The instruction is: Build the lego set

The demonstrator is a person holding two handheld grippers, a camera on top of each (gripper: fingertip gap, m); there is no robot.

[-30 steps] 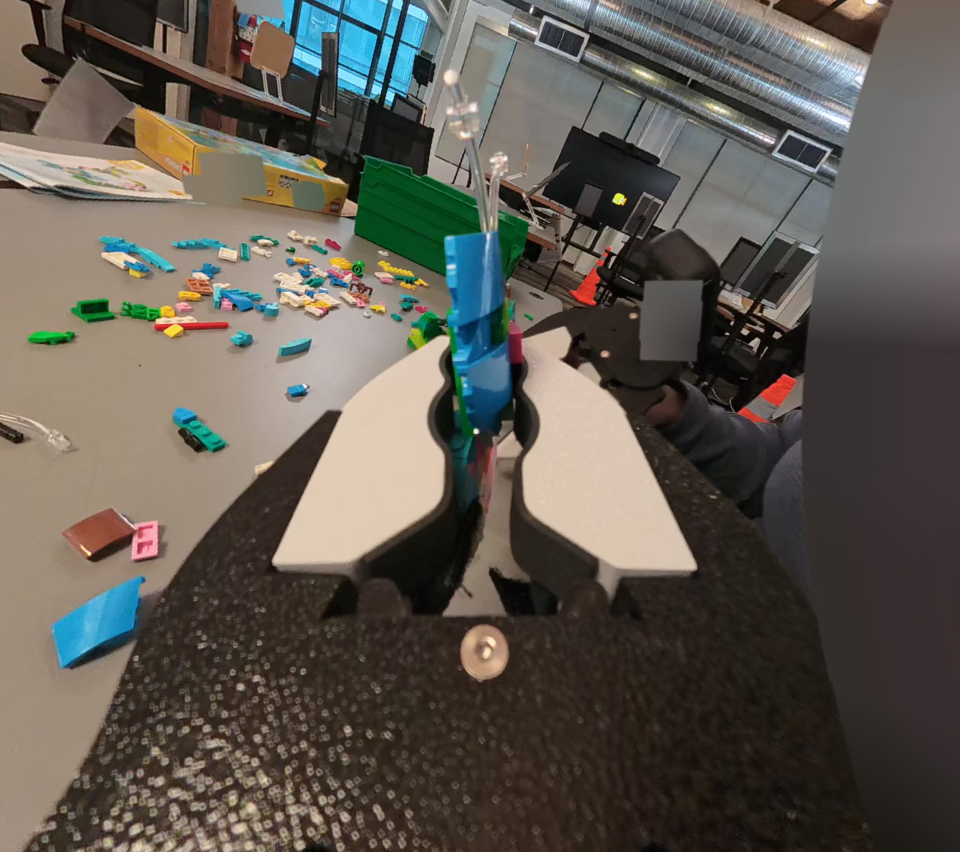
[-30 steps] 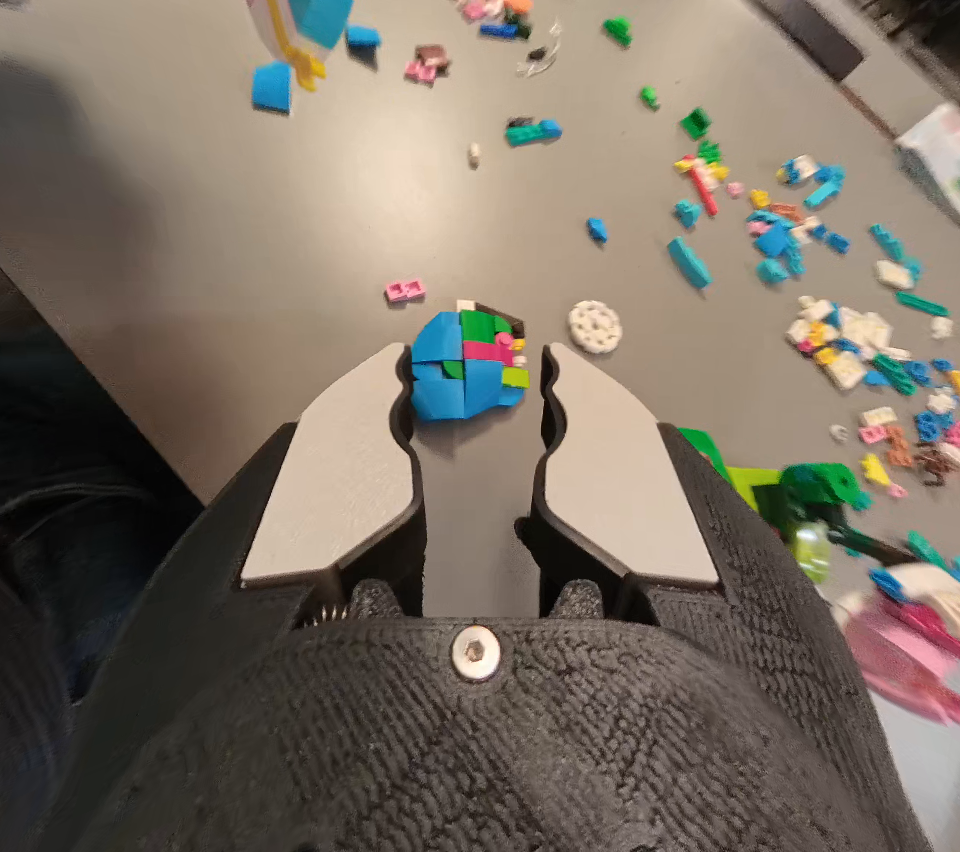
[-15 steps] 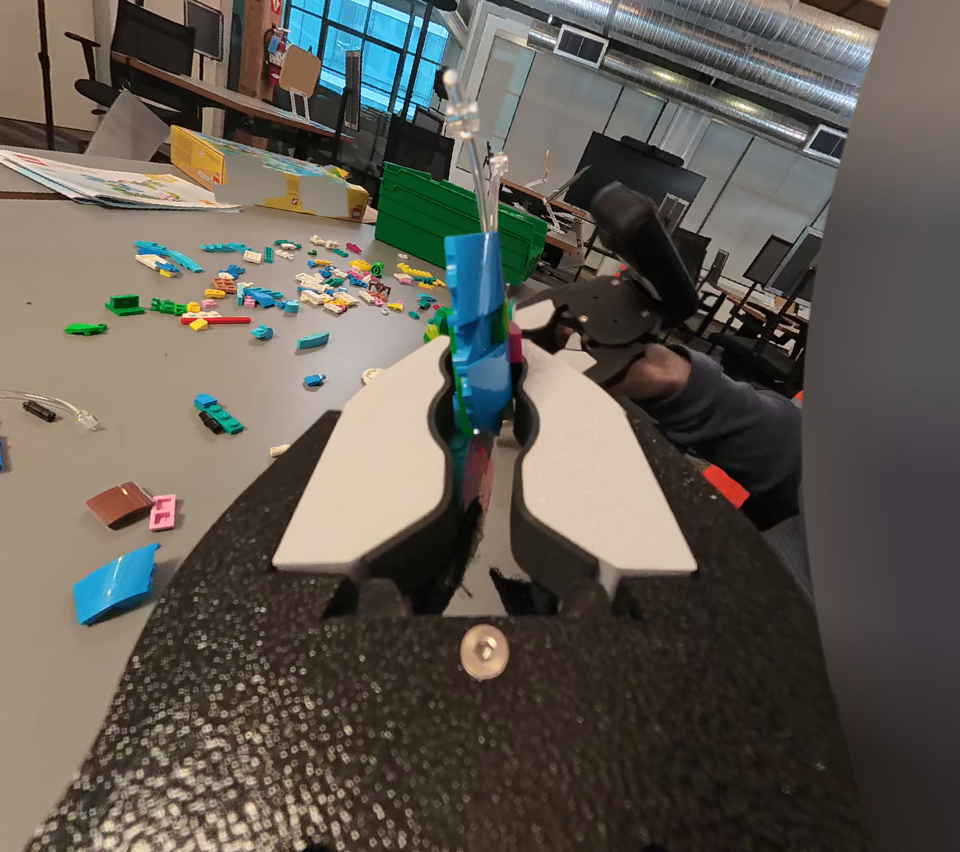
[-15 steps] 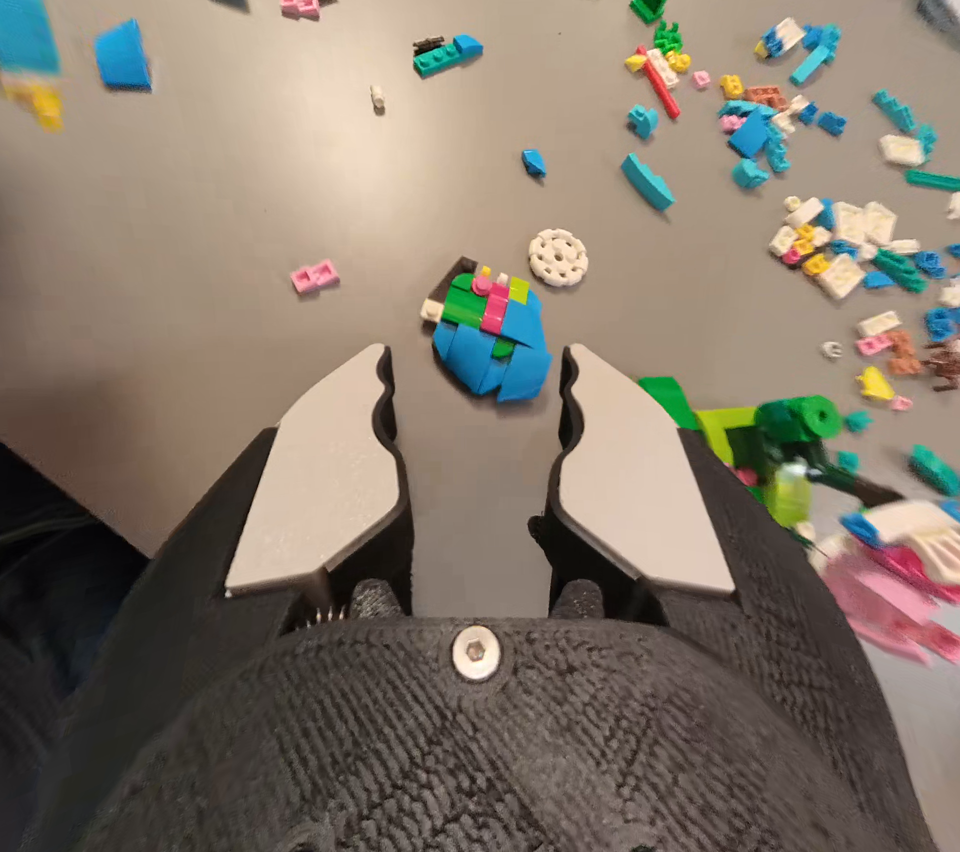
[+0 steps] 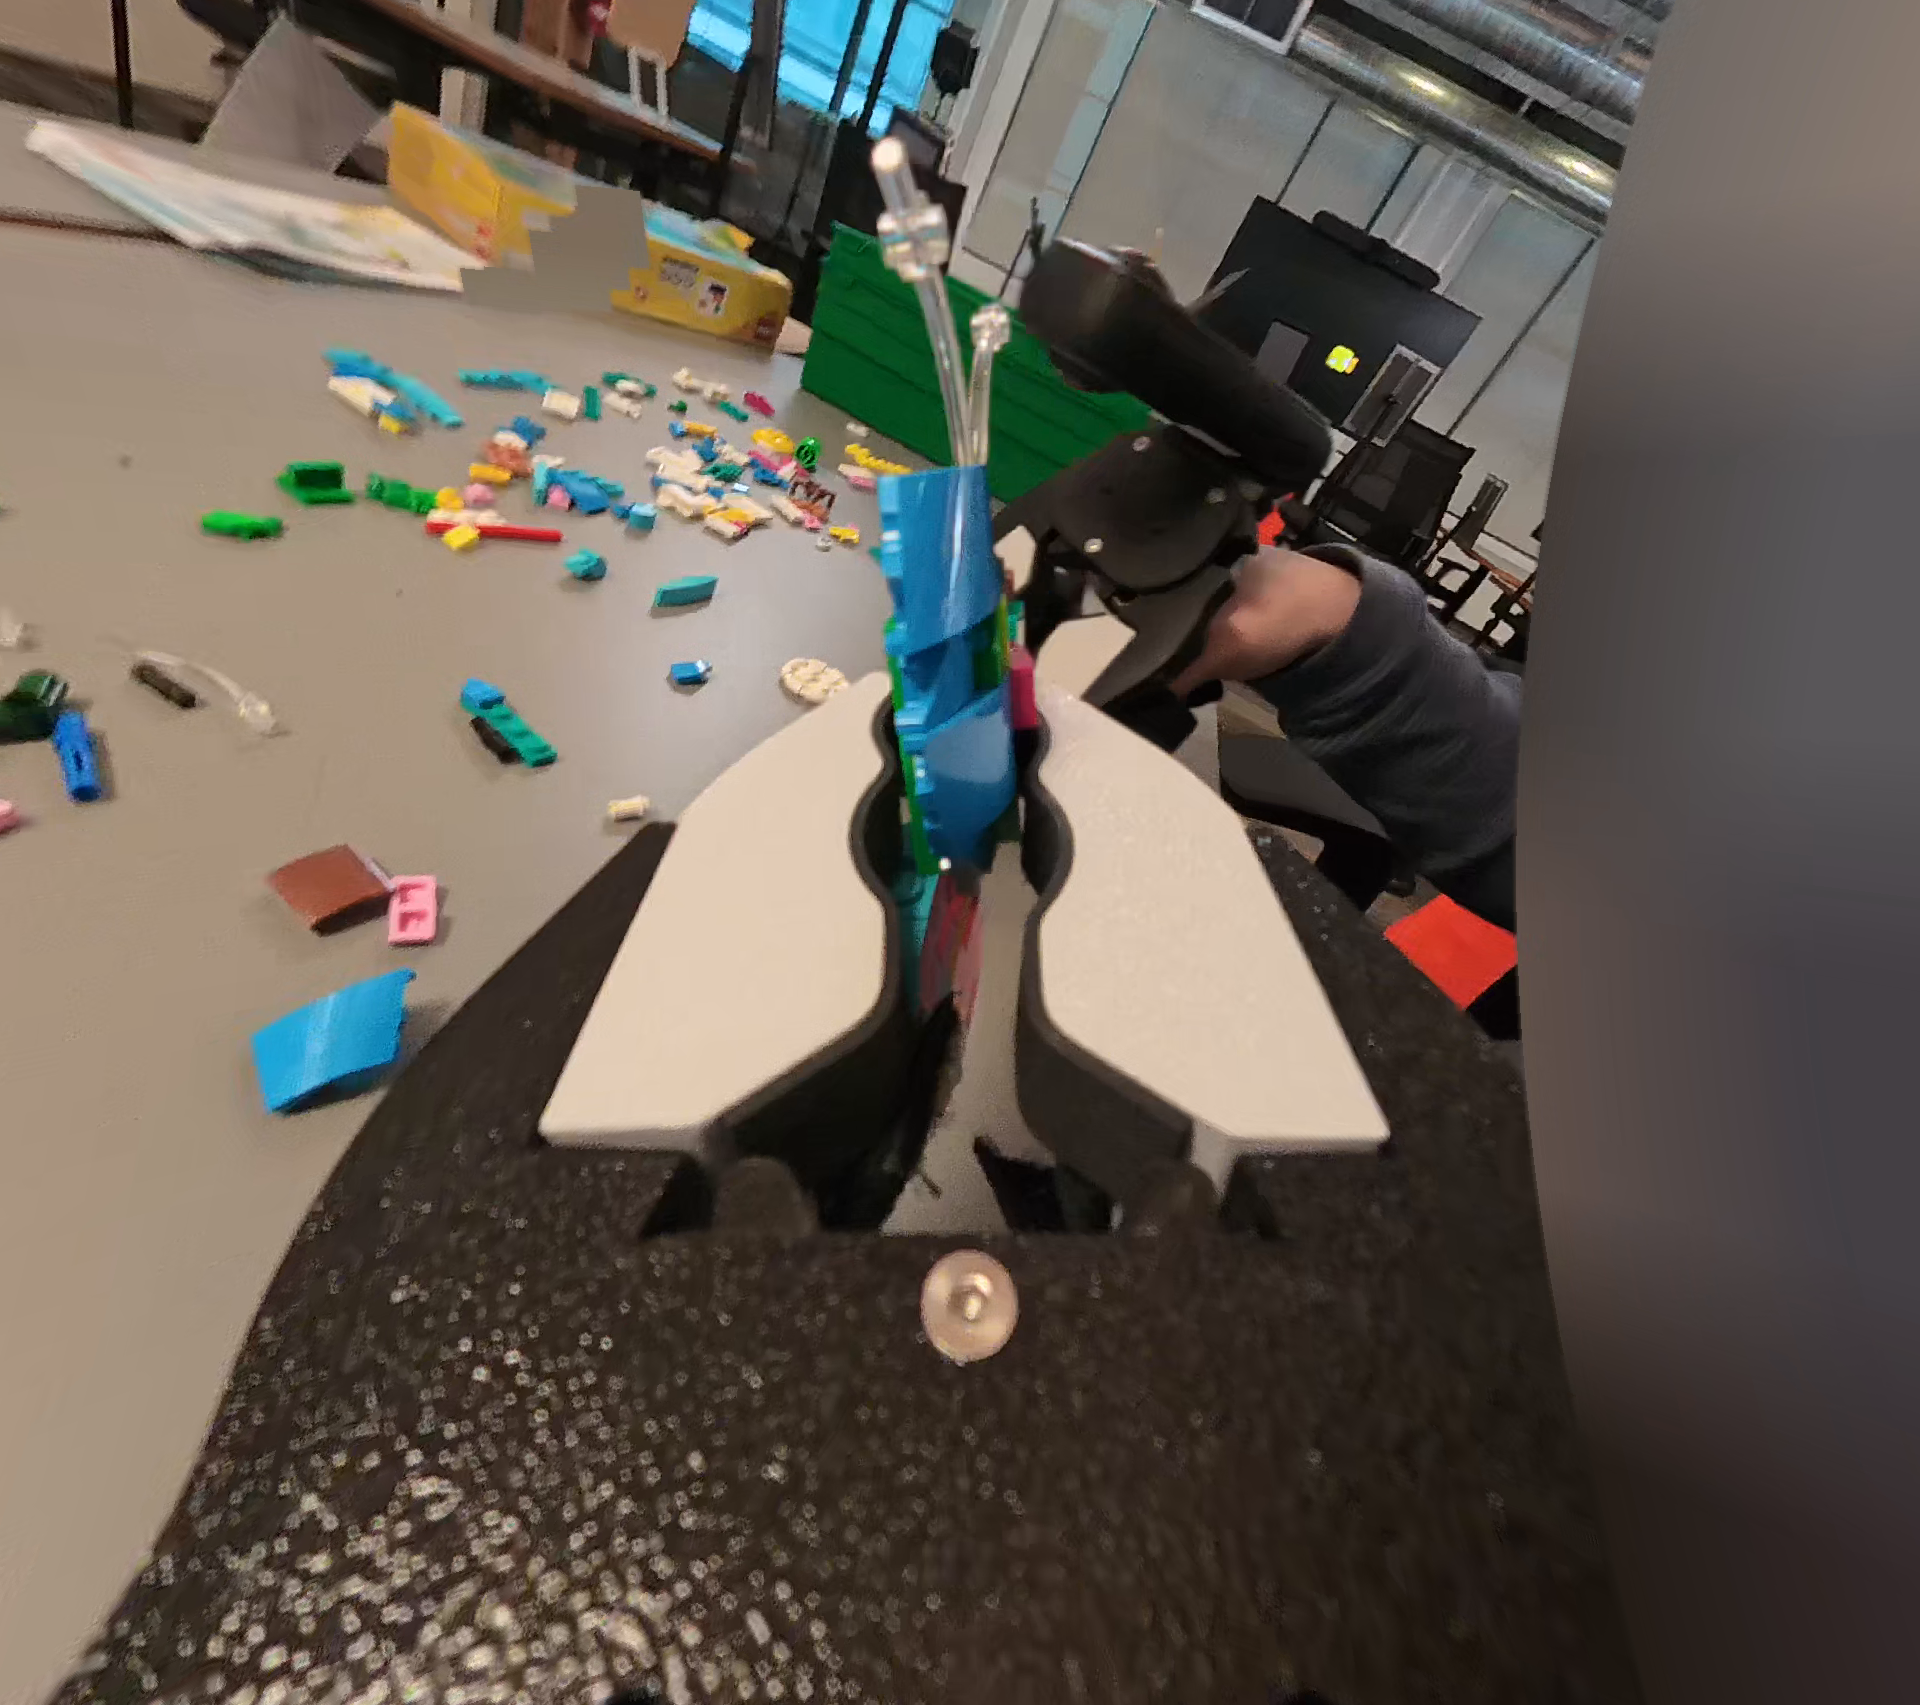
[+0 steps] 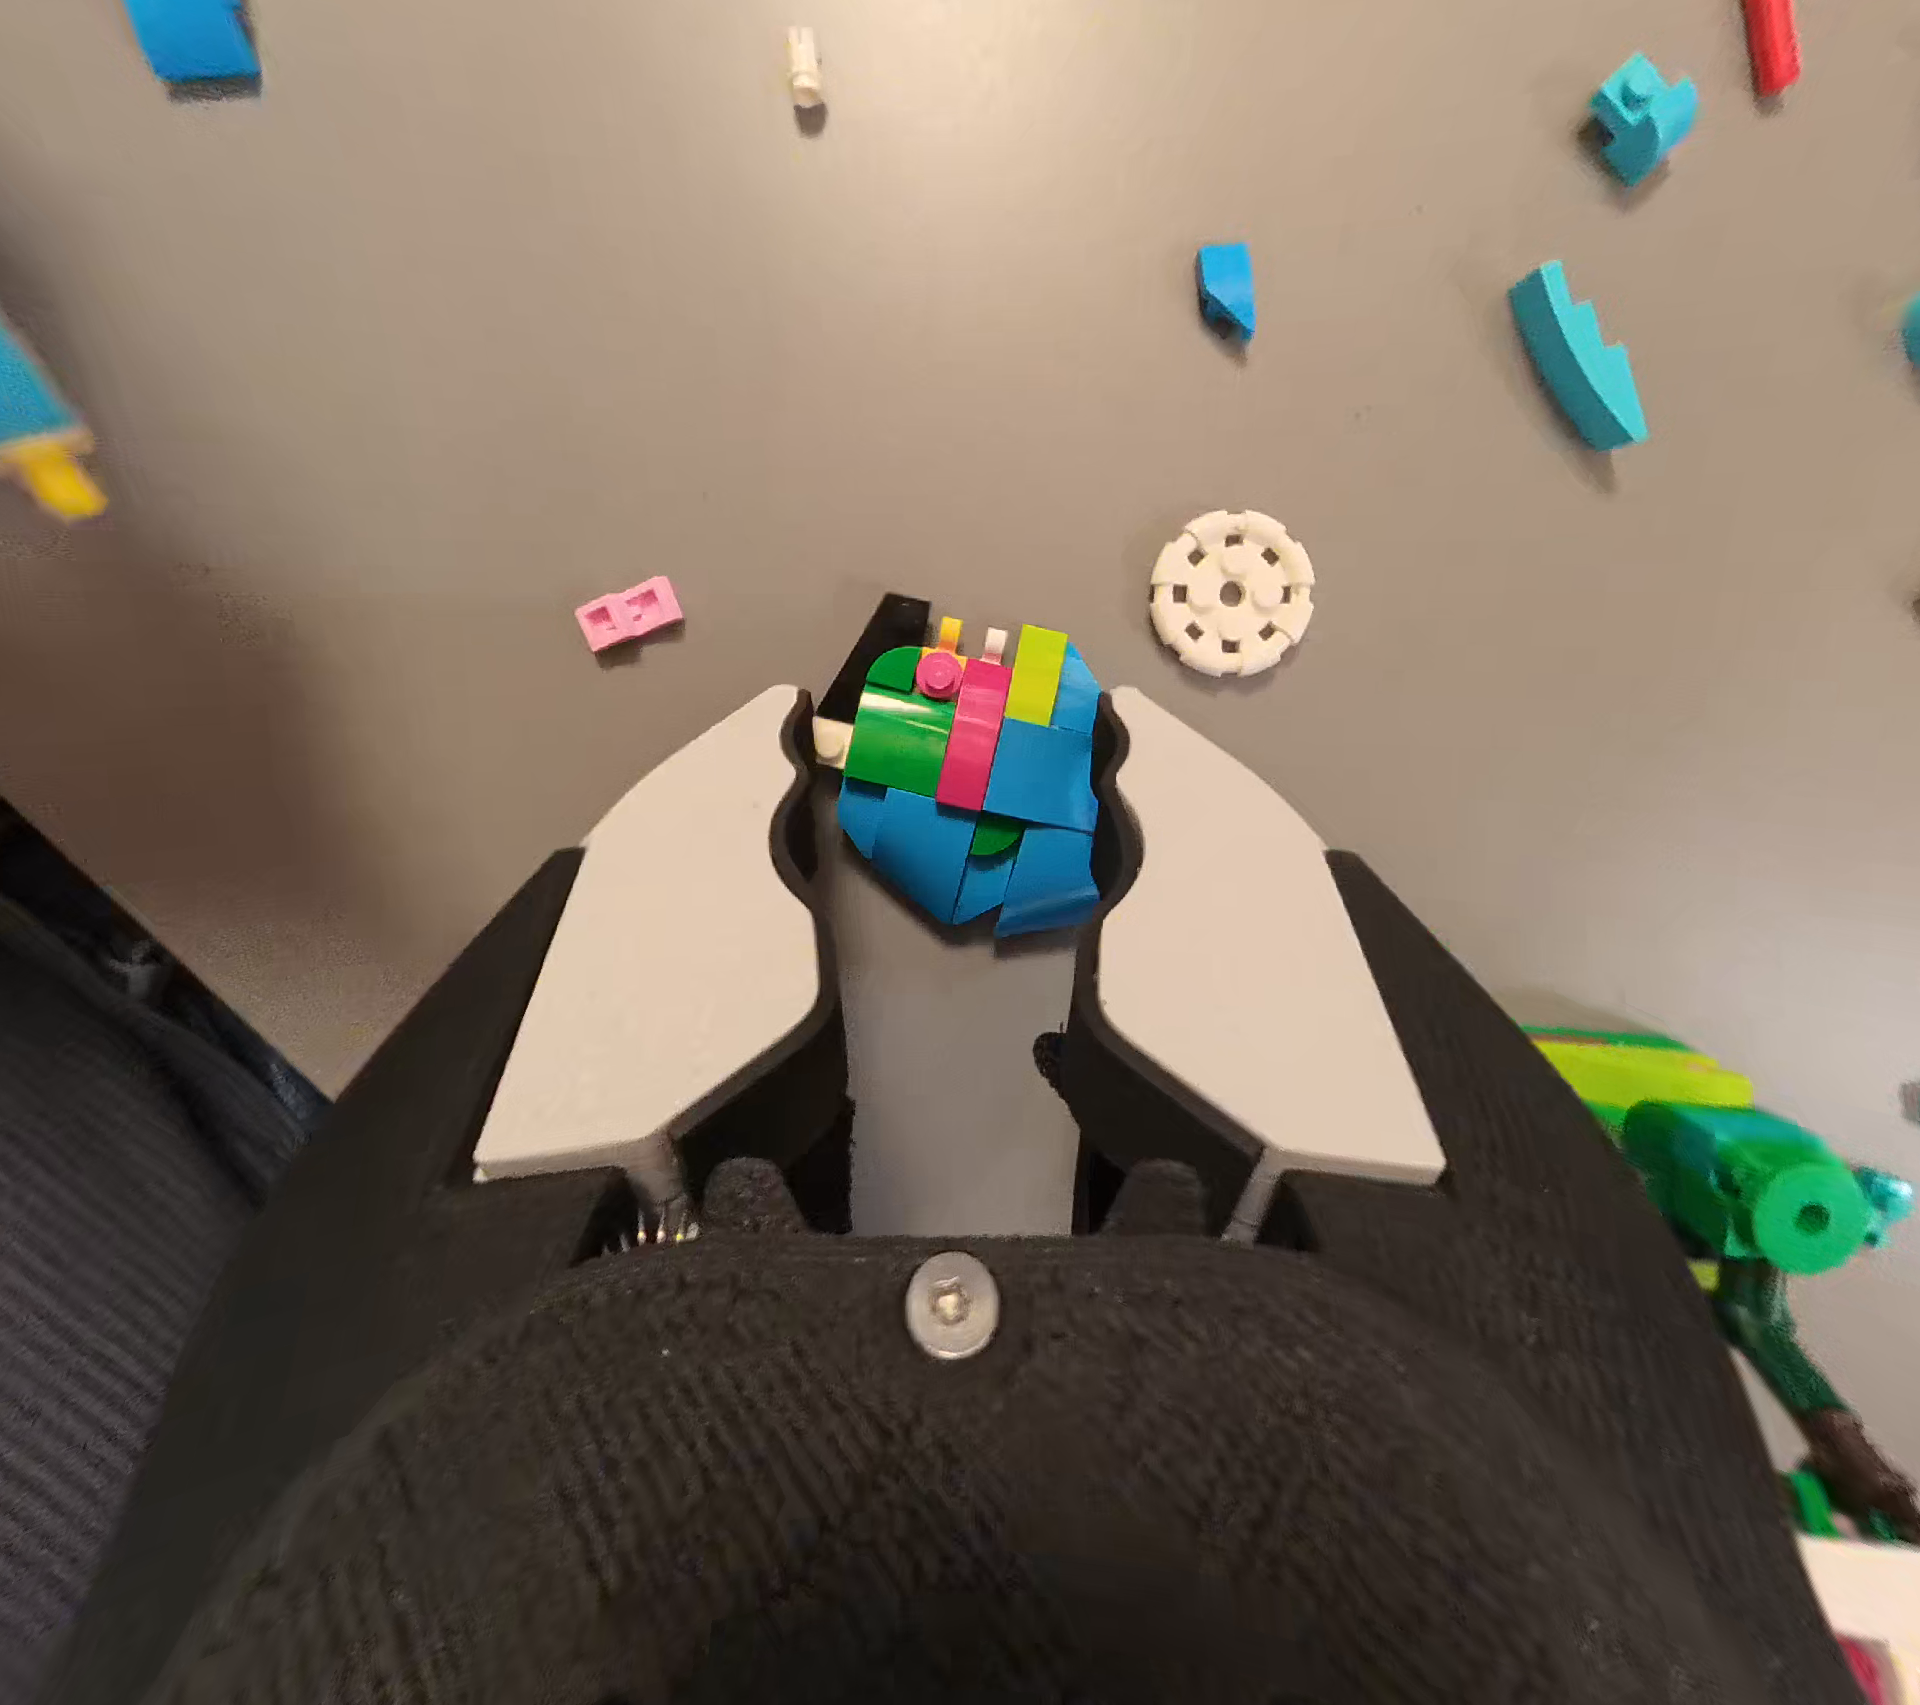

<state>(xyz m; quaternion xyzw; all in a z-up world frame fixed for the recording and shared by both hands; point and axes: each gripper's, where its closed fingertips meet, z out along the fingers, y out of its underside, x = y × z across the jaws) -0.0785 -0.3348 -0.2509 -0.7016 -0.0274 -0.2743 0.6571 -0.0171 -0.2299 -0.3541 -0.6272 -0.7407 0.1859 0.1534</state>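
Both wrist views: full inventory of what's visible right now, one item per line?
Blue brick assembly with clear rods: 1, blue/green/pink, clamped in left hand-held gripper.
Round blue assembly: 1, blue/green/pink, on table between right fingers.
White wheel disc: 1, white, right of it.
Pink plate: 1, left of it.
Loose bricks: many, mixed colours, mid-table.
Green bin: 1, far edge.
Yellow box: 1, beside booklet.
Table: grey.
Left hand-held gripper: shut.
Right hand-held gripper: open.

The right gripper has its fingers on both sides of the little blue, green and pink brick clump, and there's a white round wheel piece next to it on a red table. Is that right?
Almost. The table is grey, not red, as the right wrist view shows. The right gripper does have its fingers either side of the small blue, green and pink brick assembly, with the white round wheel-like piece beside it.
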